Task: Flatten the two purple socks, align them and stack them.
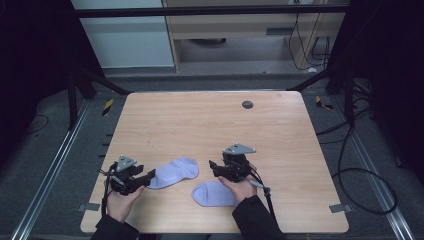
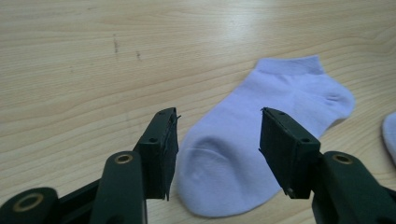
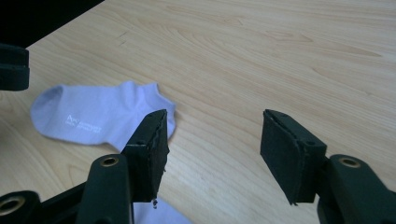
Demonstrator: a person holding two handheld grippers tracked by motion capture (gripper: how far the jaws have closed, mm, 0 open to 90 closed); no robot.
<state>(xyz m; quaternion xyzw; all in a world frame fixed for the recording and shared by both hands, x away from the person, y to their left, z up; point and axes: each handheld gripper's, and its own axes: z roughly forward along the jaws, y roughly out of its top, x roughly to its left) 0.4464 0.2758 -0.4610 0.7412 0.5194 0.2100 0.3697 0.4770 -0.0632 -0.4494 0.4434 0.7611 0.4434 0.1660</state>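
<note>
Room for moving is generous: from the high view I see bare wood spreading well beyond both of my tools toward the far edge of the counter (image 1: 210,115), where a small dark round plug (image 1: 247,104) sits. Both tools hover near the edge closest to me. The counter is pale wood grain, ringed by a dark frame, grey floor and loose cables (image 1: 360,170).

My left gripper (image 1: 149,176) has its fingers (image 2: 161,149) spread wide with nothing between them; the toe of a pale lilac sock (image 2: 266,135) lies flat on the wood just ahead of them and stretches away from the tips. My right gripper (image 1: 214,167) is likewise spread and empty. A second lilac sock (image 1: 214,194) lies just below its fingers (image 3: 149,149), beside my hand (image 1: 242,187). The two socks lie apart.
</note>
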